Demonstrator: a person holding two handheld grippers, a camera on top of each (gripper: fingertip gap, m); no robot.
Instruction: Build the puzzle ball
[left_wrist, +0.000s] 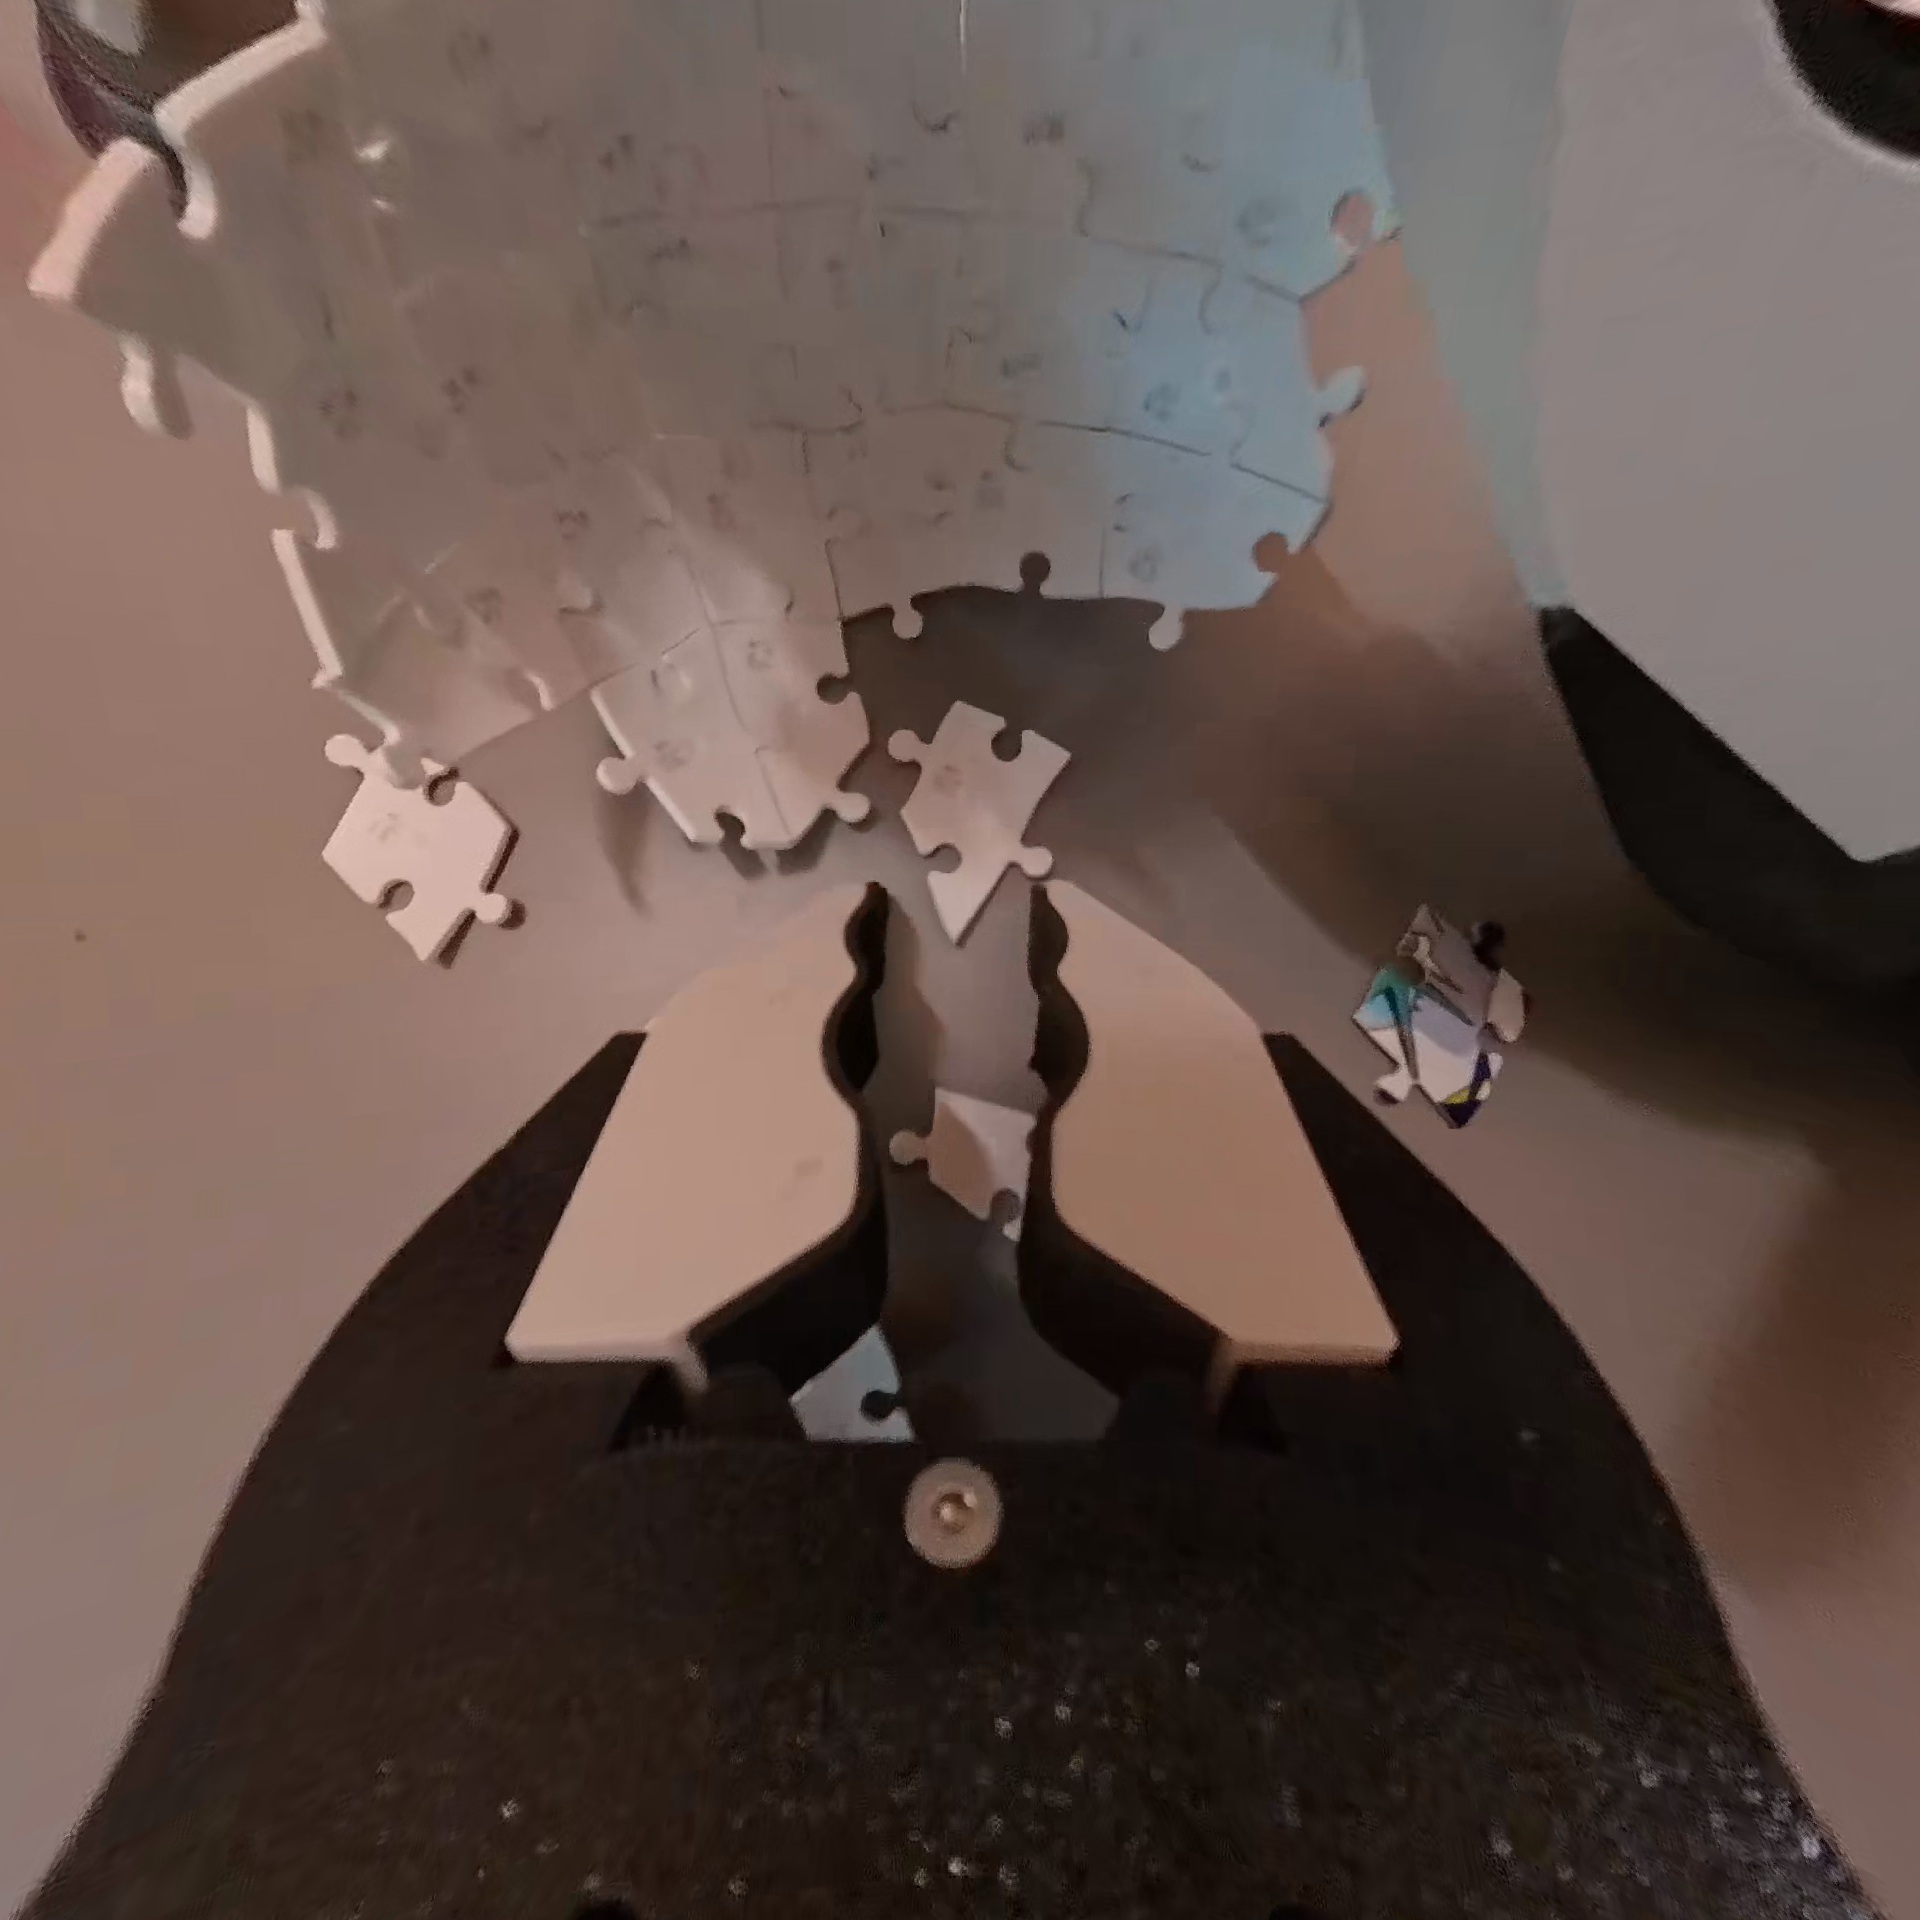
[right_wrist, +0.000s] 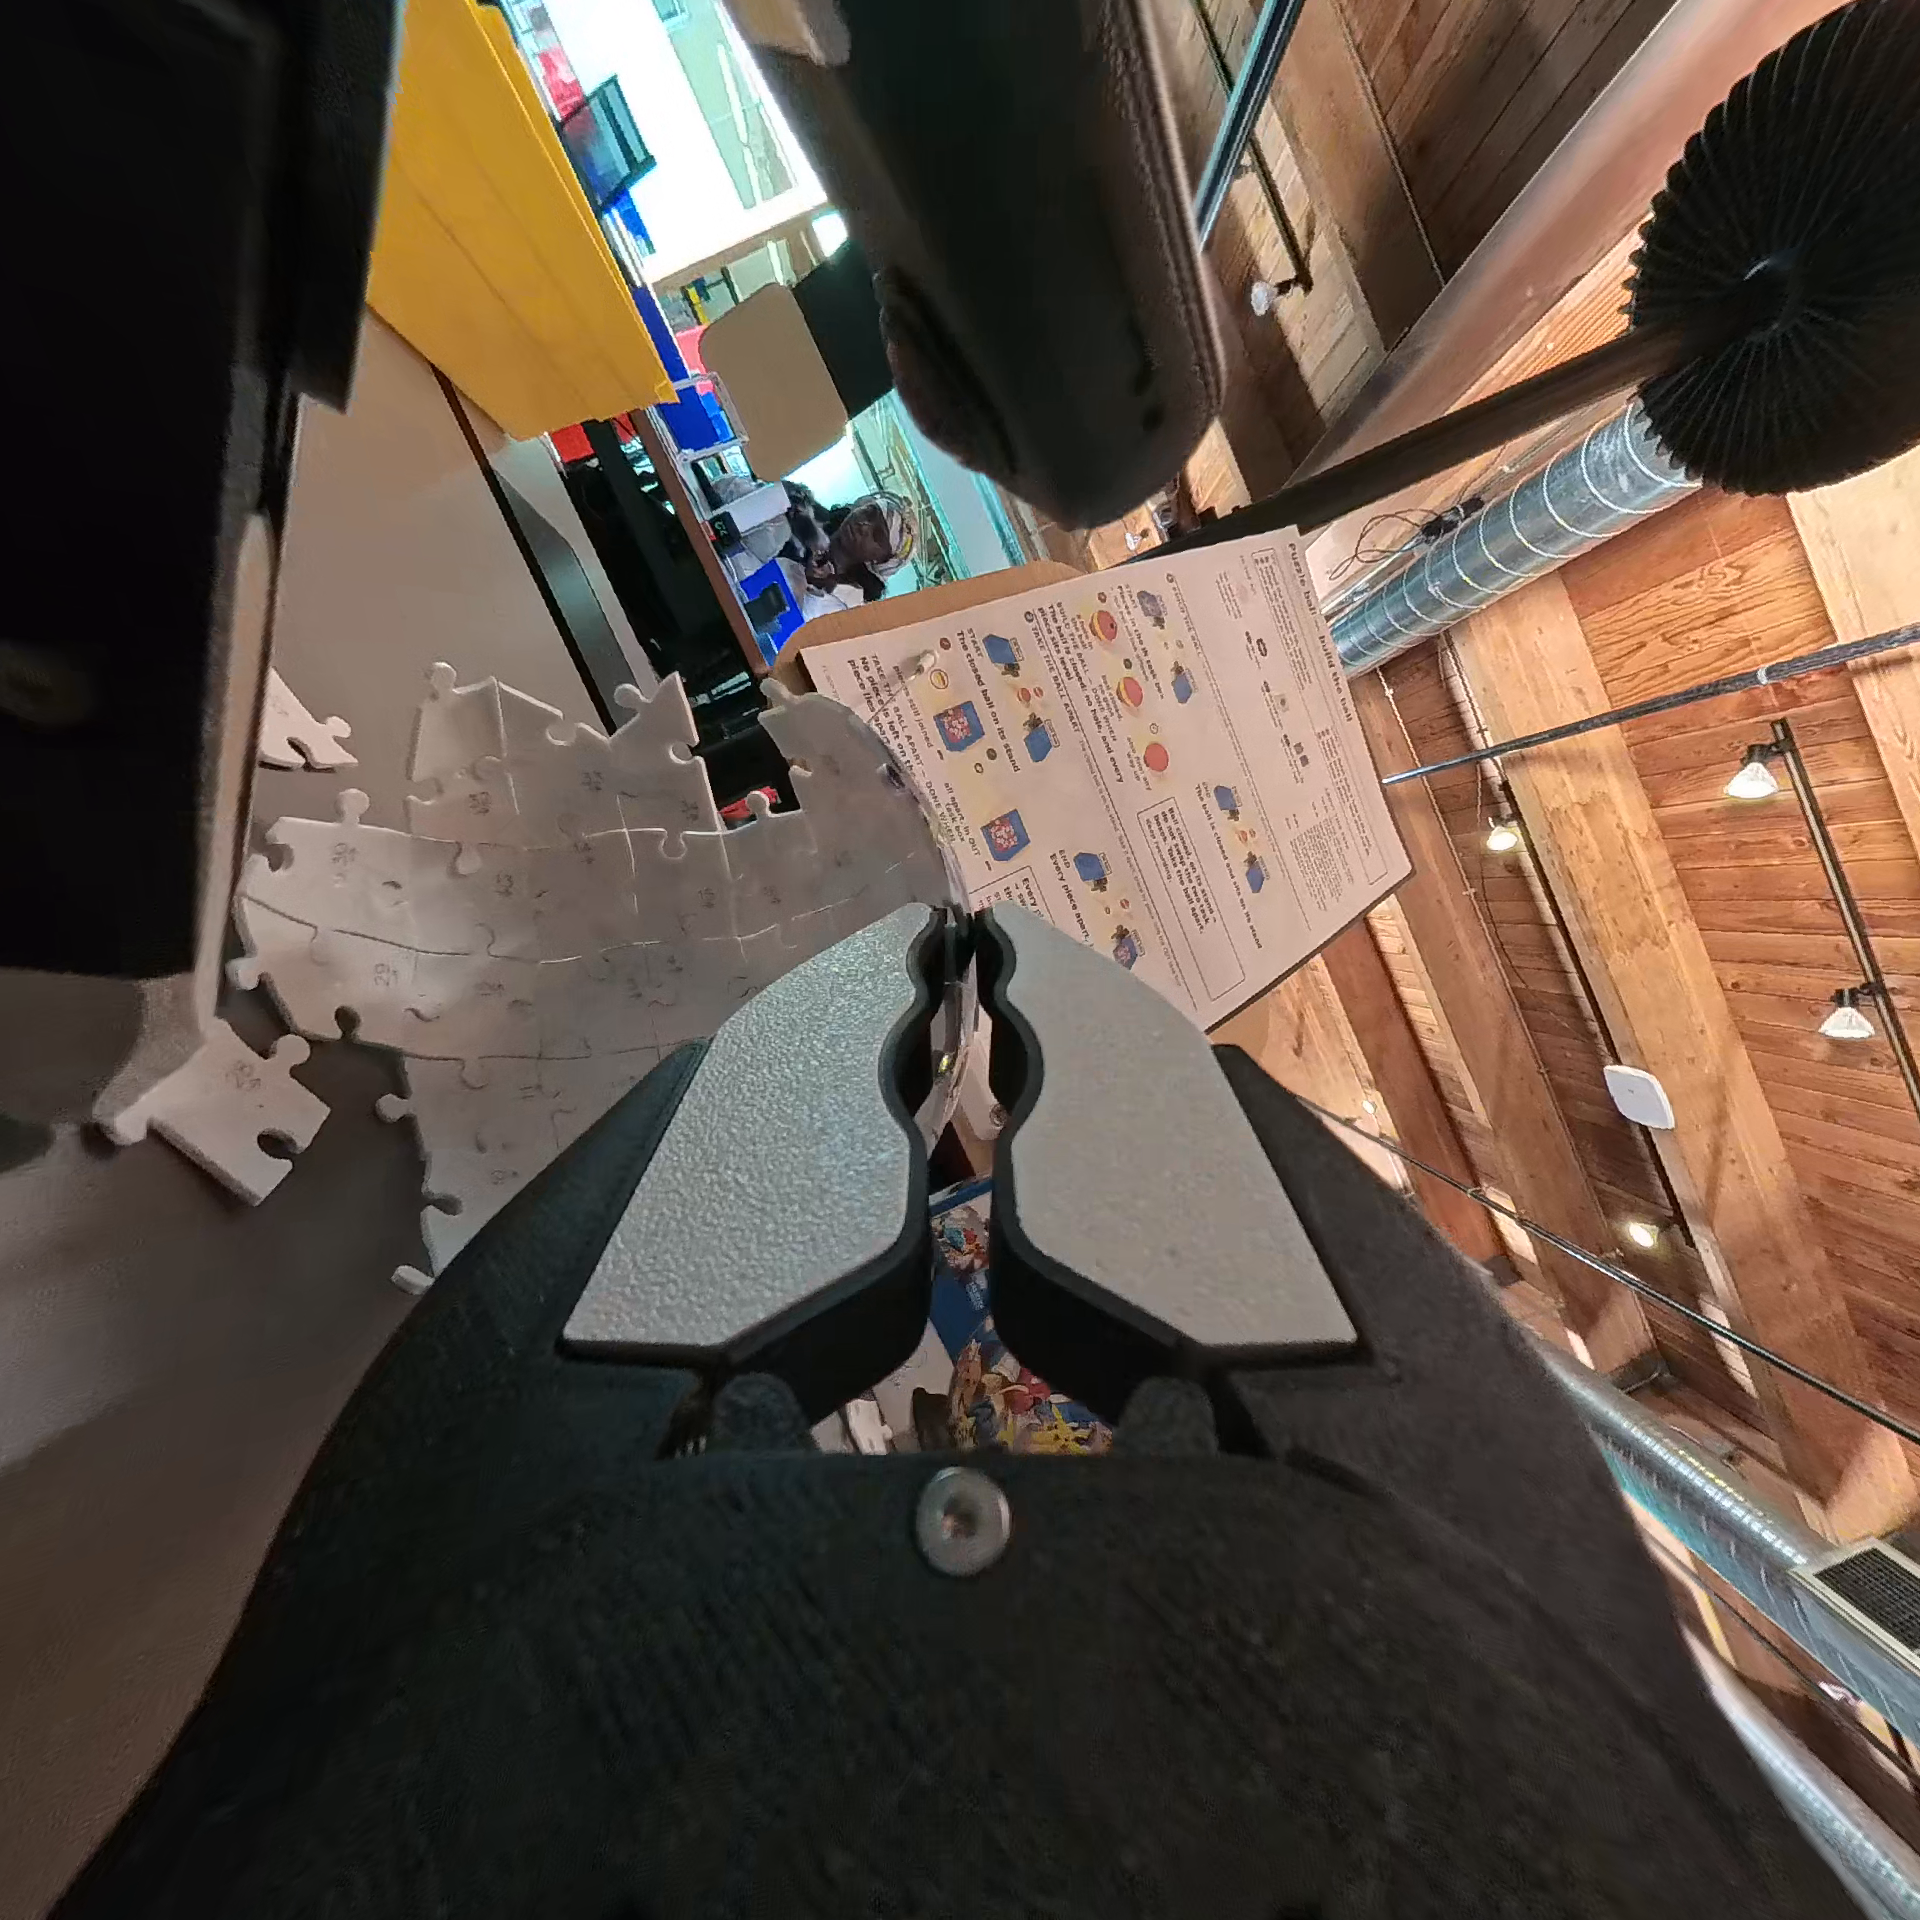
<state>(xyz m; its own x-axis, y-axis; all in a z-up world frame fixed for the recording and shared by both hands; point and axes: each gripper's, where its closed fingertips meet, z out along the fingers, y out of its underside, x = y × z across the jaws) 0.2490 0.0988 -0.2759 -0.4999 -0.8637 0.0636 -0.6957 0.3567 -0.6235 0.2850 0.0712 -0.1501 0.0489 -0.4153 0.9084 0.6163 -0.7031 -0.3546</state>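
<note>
The part-built puzzle ball is a curved shell of joined pieces, showing its white inner side, at the top of the left wrist view above the table. My right gripper is shut on the shell's rim and holds it tilted. My left gripper is open and empty, pointing down at the table. A loose white piece lies just beyond its tips. Another white piece shows on the table through the gap between the fingers. The left gripper's black body fills the upper left of the right wrist view.
More loose pieces lie on the beige table: a white one at the left and a printed one at the right. A white and black object stands at the right edge. An instruction sheet stands behind the shell. The gap from one gripper's tips to the other's is roughly 12 centimetres.
</note>
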